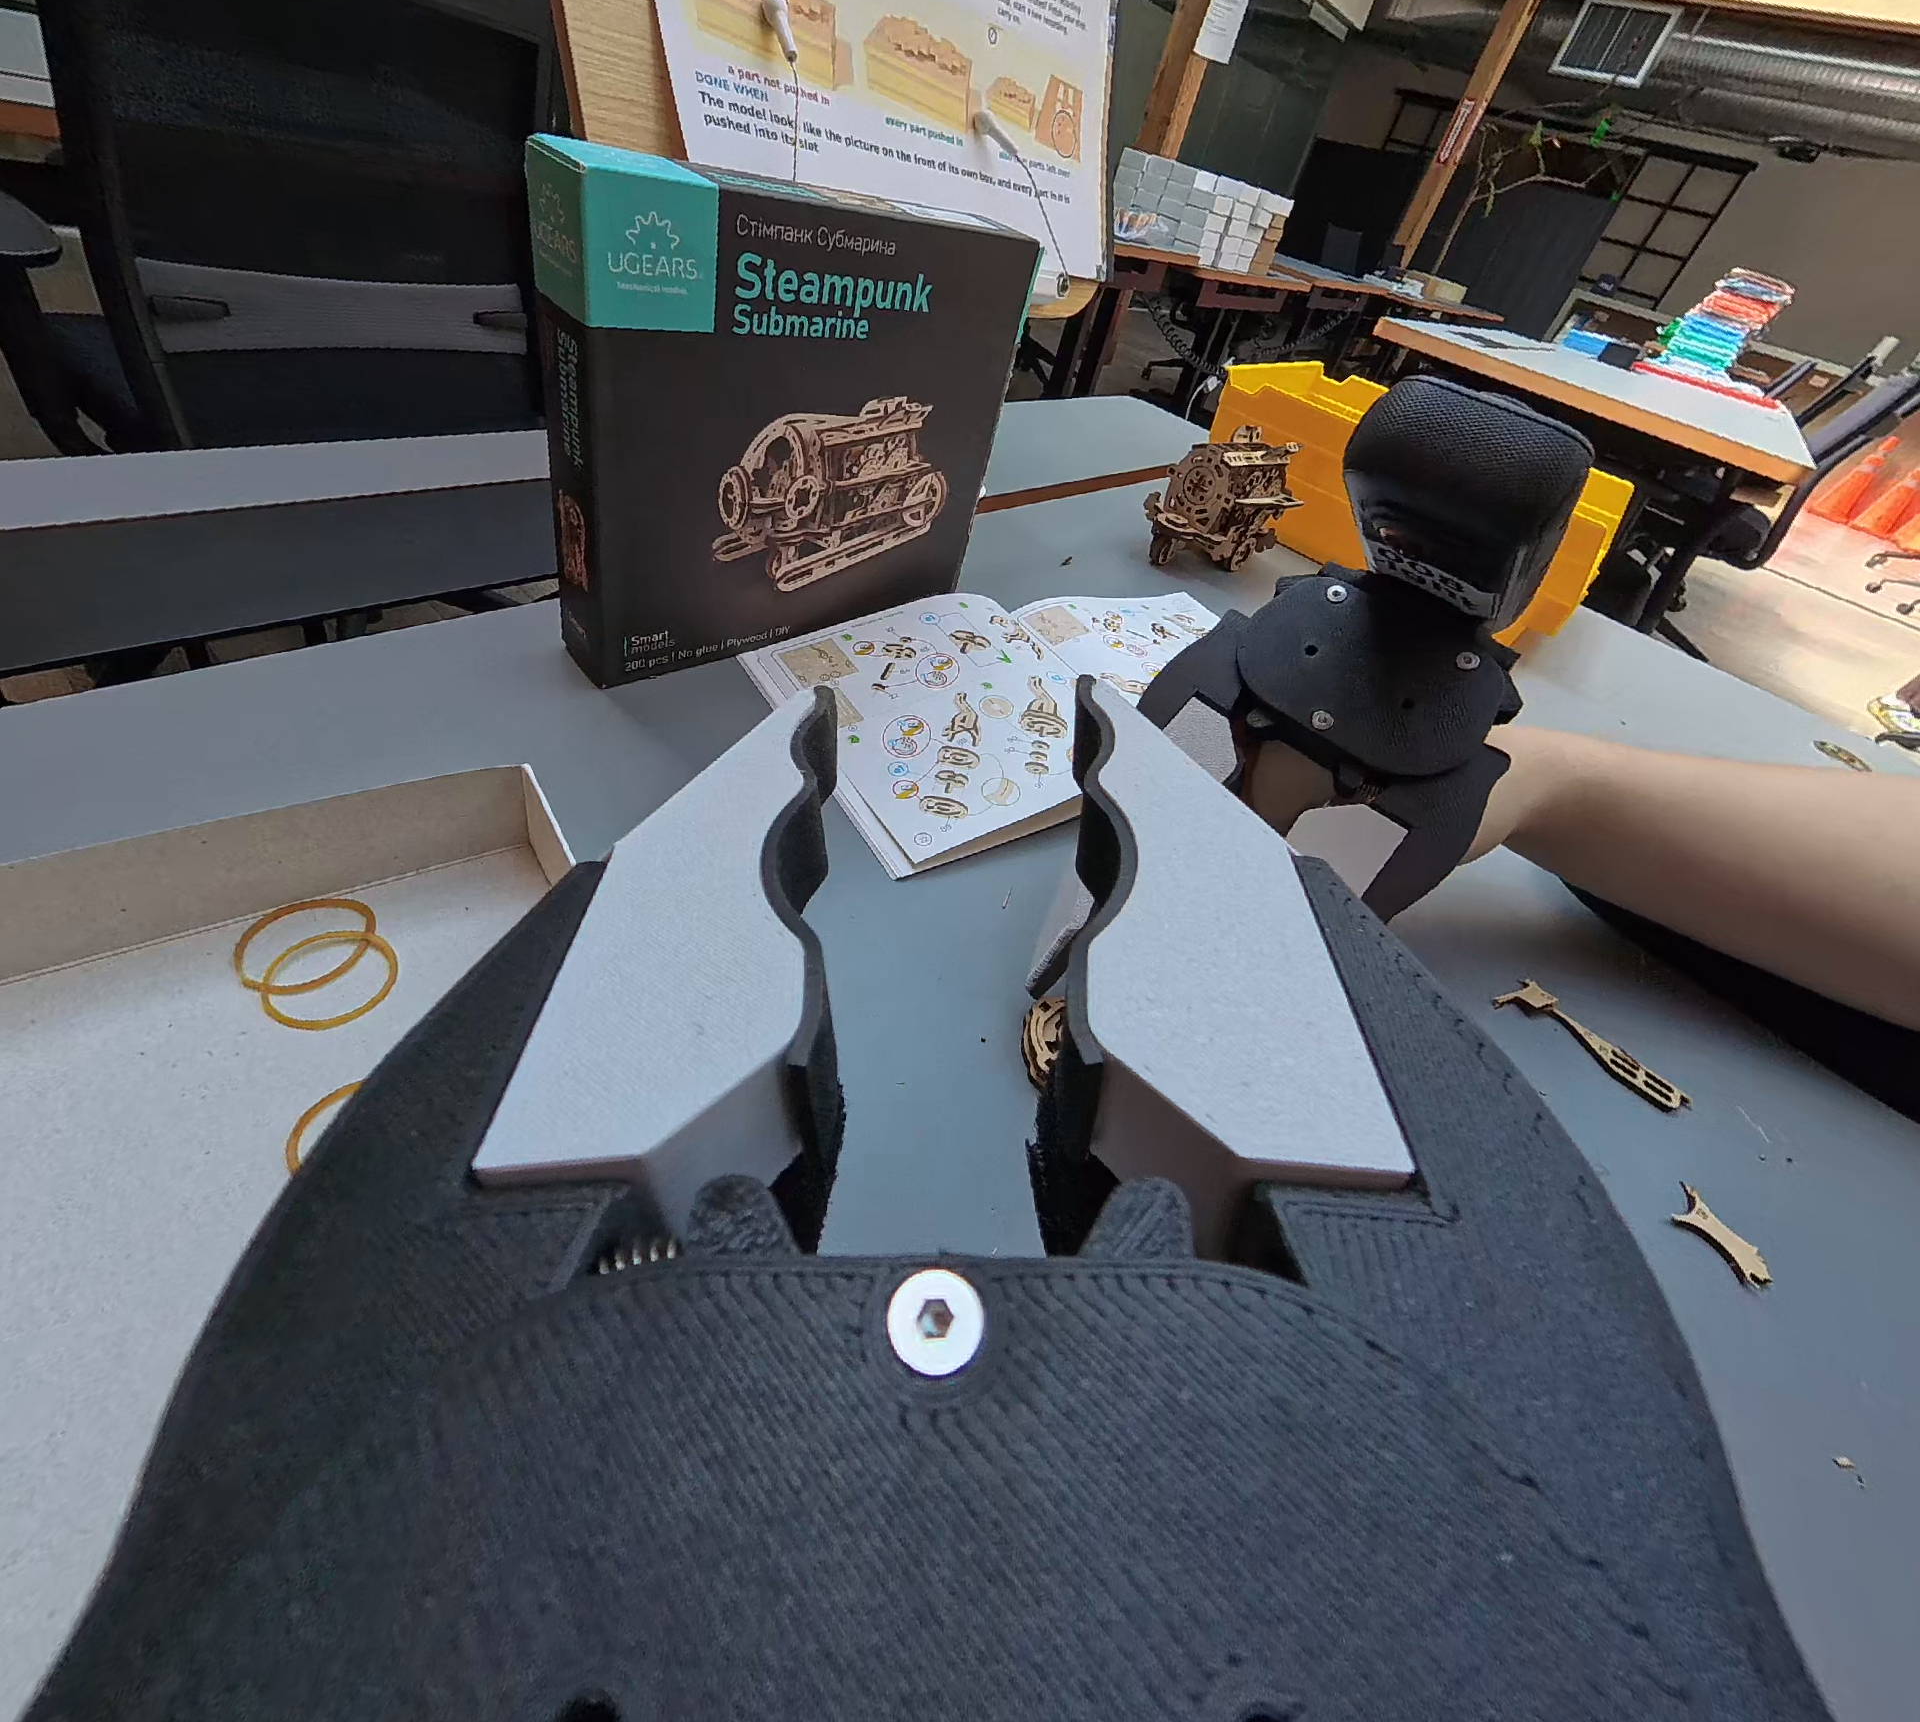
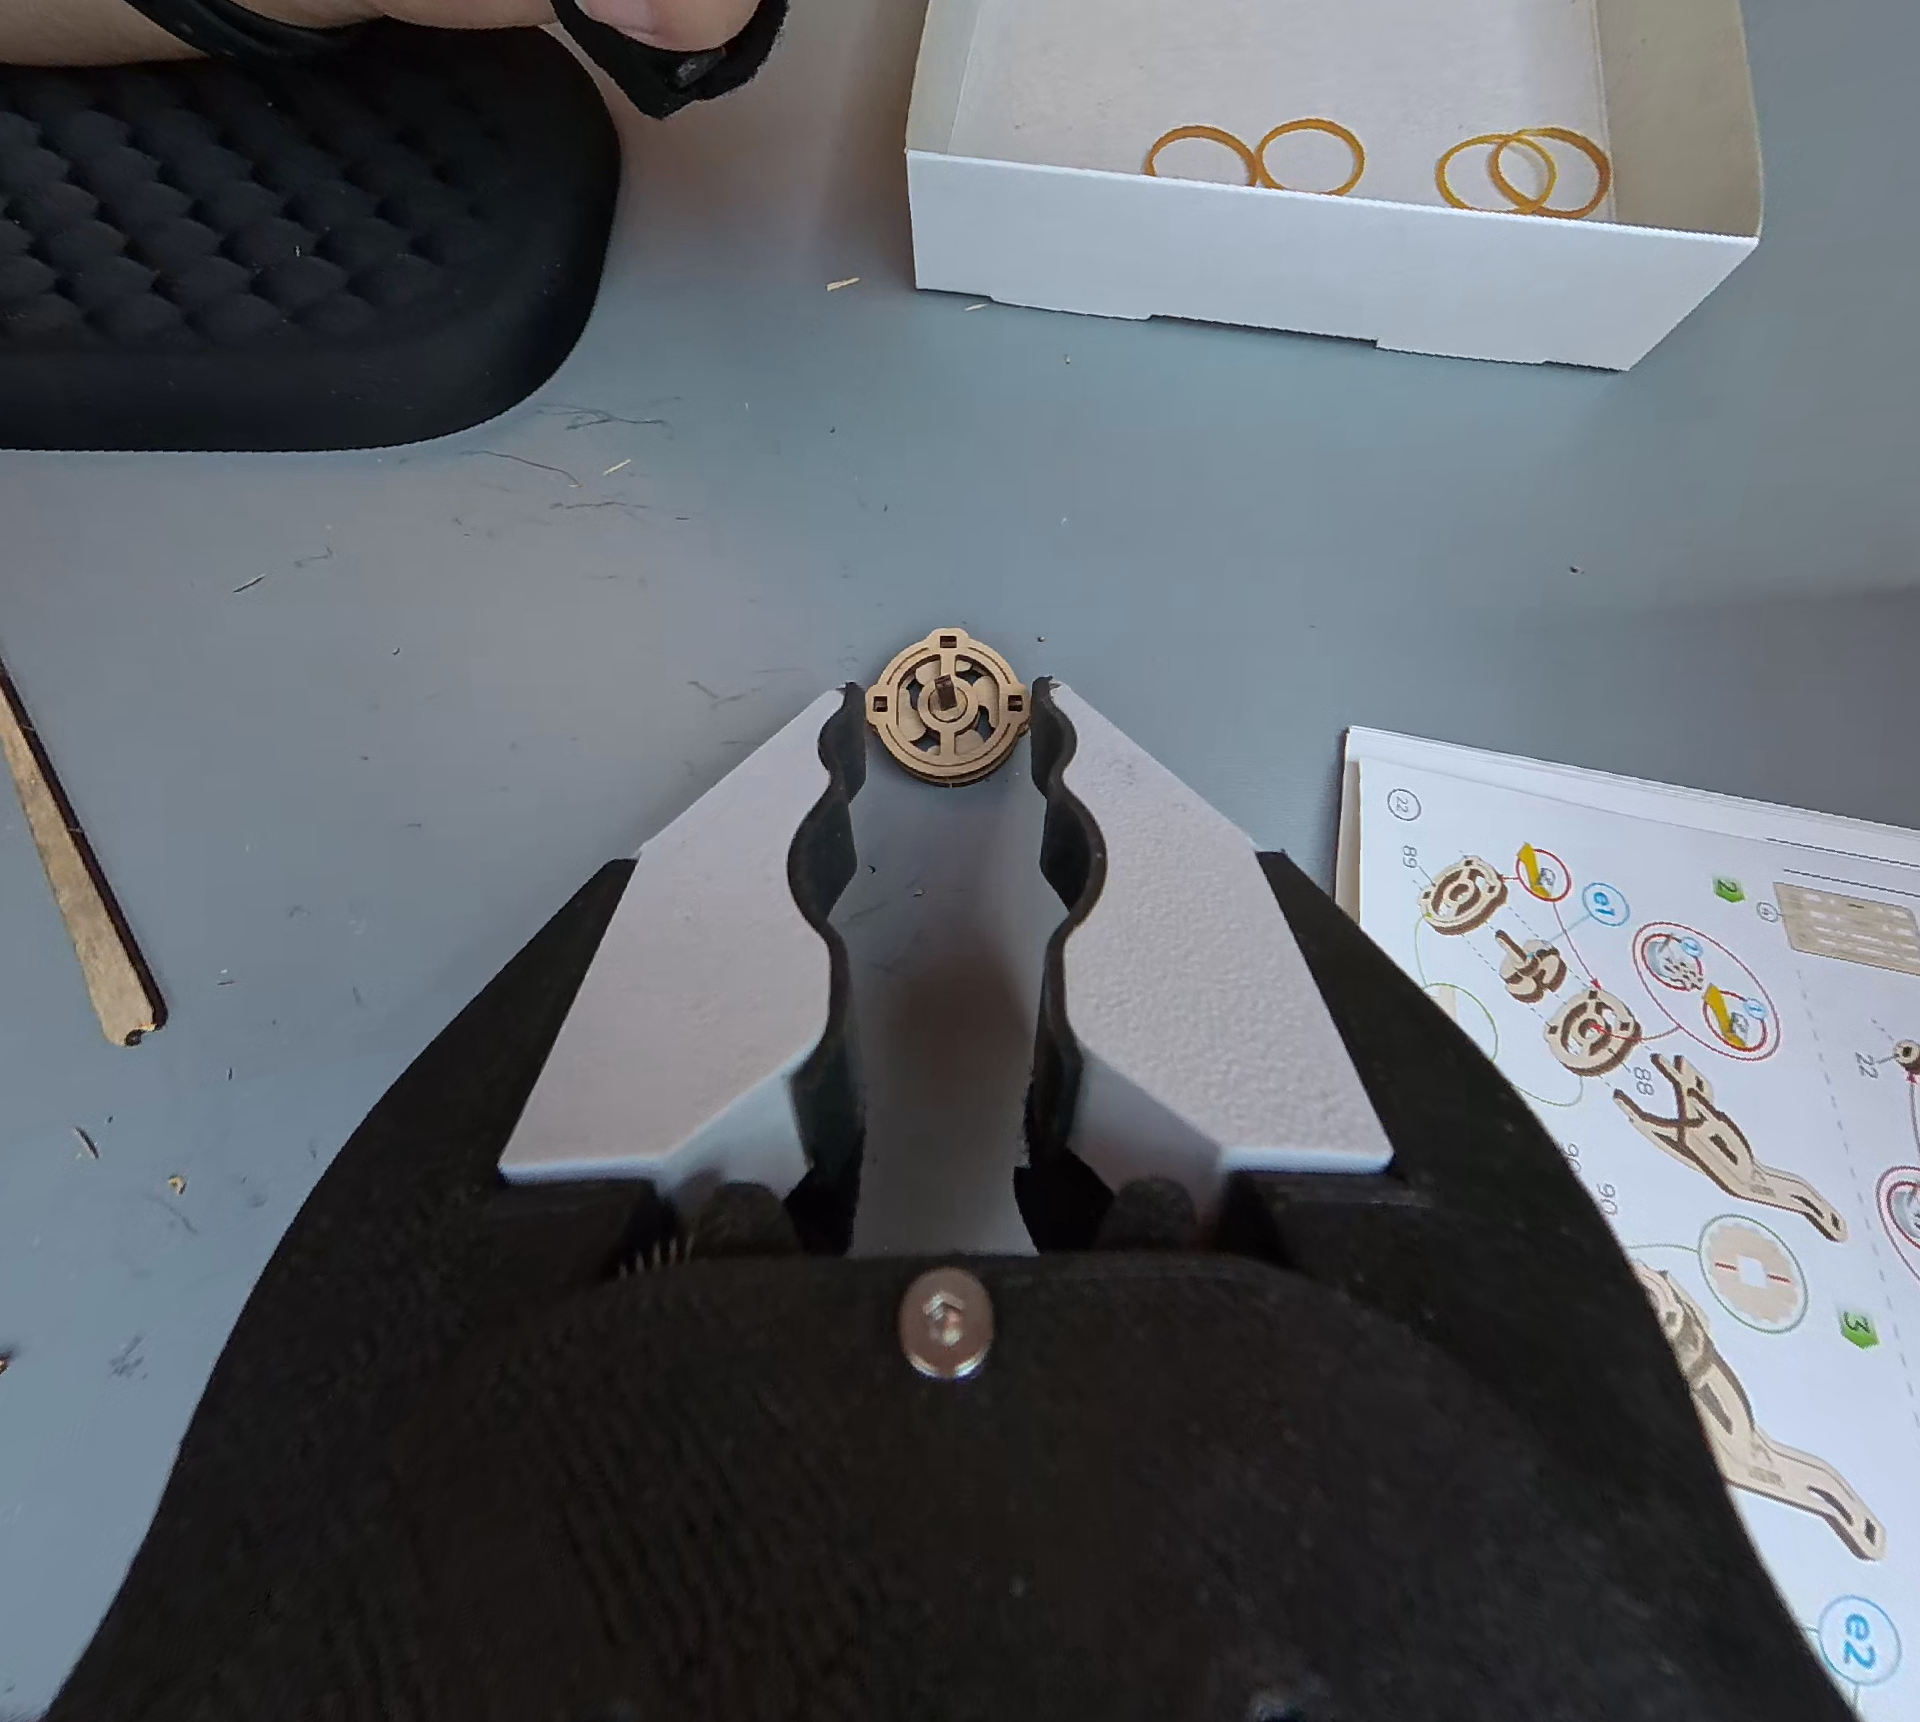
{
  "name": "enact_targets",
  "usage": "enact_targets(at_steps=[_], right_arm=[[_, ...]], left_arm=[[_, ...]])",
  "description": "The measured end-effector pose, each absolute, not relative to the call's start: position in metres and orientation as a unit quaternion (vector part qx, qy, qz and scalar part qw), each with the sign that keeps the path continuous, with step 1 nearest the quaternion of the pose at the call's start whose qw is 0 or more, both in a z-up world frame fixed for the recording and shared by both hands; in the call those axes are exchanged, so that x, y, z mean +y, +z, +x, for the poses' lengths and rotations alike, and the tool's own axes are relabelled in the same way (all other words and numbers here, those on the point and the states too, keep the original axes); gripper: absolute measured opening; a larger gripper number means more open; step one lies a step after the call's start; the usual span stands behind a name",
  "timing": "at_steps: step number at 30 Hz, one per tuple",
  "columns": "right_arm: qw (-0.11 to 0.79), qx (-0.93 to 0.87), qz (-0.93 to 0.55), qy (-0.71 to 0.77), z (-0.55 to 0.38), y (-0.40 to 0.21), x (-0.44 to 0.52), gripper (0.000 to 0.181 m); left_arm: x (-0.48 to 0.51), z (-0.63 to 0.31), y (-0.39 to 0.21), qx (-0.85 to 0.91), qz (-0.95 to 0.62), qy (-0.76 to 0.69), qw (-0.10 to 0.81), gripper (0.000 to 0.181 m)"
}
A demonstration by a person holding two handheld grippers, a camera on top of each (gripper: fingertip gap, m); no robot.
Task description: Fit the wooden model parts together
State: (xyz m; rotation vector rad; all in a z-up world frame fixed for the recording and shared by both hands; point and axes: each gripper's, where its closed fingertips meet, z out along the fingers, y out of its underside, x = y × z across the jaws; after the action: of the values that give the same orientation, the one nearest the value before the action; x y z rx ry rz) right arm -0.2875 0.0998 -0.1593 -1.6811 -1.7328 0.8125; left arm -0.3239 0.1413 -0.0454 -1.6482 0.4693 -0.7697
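The round wooden disc assembly (image 2: 947, 708) lay flat on the grey table (image 2: 623, 633), directly between the spread fingertips of the right gripper (image 2: 947, 701), apparently touching neither, while the left gripper (image 1: 951, 716), likewise spread and empty, hovered farther off near the booklet (image 1: 966, 716).

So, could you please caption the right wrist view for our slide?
Right gripper fingers bracketing a round wooden part on the grey table, rubber-band tray beyond.
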Motion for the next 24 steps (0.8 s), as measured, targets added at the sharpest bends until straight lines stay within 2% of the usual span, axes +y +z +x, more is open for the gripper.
enact_targets(at_steps=[16, 24], right_arm=[[0.285, -0.641, -0.635, 0.322, -0.287, -0.159, 0.1, 0.031], [0.35, -0.631, -0.615, 0.316, -0.285, -0.132, 0.105, 0.039]], left_arm=[[0.141, -0.323, -0.046, 0.203, -0.708, -0.331, 0.59, 0.044], [0.138, -0.32, -0.042, 0.212, -0.705, -0.323, 0.594, 0.044]])
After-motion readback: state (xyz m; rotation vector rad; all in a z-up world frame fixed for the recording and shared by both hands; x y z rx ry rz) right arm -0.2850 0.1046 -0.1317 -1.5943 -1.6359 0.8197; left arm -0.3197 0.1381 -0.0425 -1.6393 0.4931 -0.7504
